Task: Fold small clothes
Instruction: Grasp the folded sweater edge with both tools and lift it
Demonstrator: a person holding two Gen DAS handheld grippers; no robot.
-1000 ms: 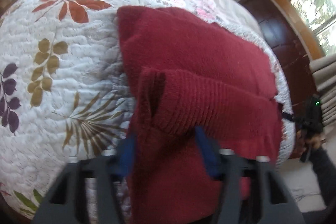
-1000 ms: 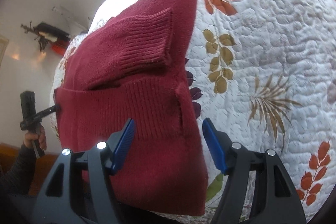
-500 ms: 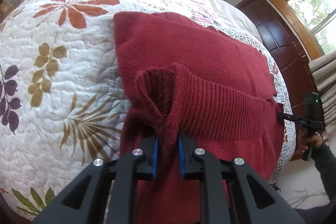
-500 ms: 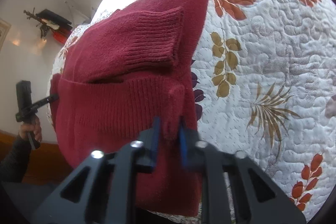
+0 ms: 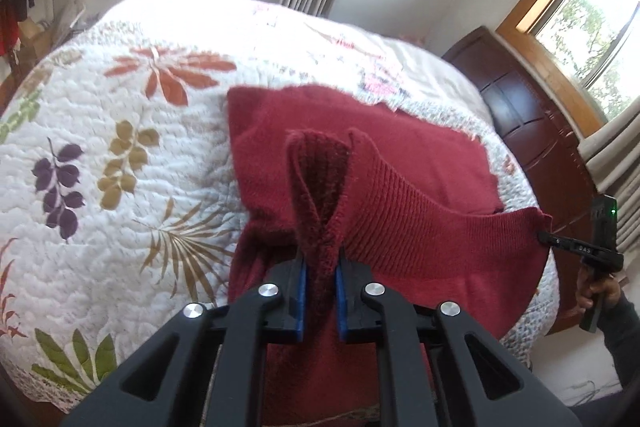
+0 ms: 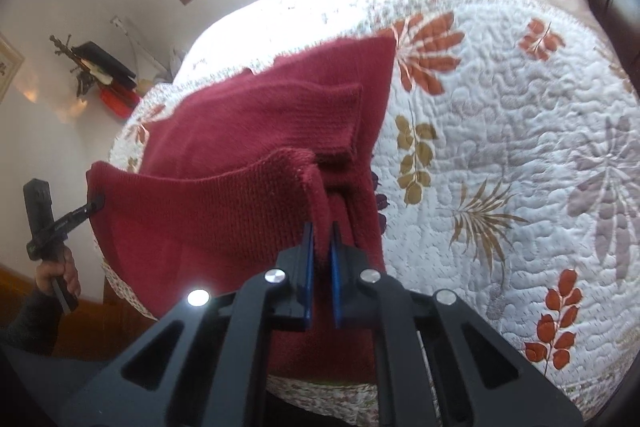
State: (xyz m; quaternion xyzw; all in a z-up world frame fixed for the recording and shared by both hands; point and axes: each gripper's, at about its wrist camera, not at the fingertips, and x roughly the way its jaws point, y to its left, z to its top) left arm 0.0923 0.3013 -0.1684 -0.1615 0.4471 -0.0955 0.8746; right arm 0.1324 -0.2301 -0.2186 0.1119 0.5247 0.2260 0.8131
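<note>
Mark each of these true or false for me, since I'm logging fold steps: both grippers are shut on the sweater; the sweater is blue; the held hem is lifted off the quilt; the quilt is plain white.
1. Both the left gripper and the right gripper are shut on the red sweater. True.
2. The sweater is blue. False: it is dark red; only the gripper pads are blue.
3. The ribbed hem hangs raised between the two grippers. True.
4. The quilt is plain white. False: it is white with a printed pattern of leaves and flowers.
</note>
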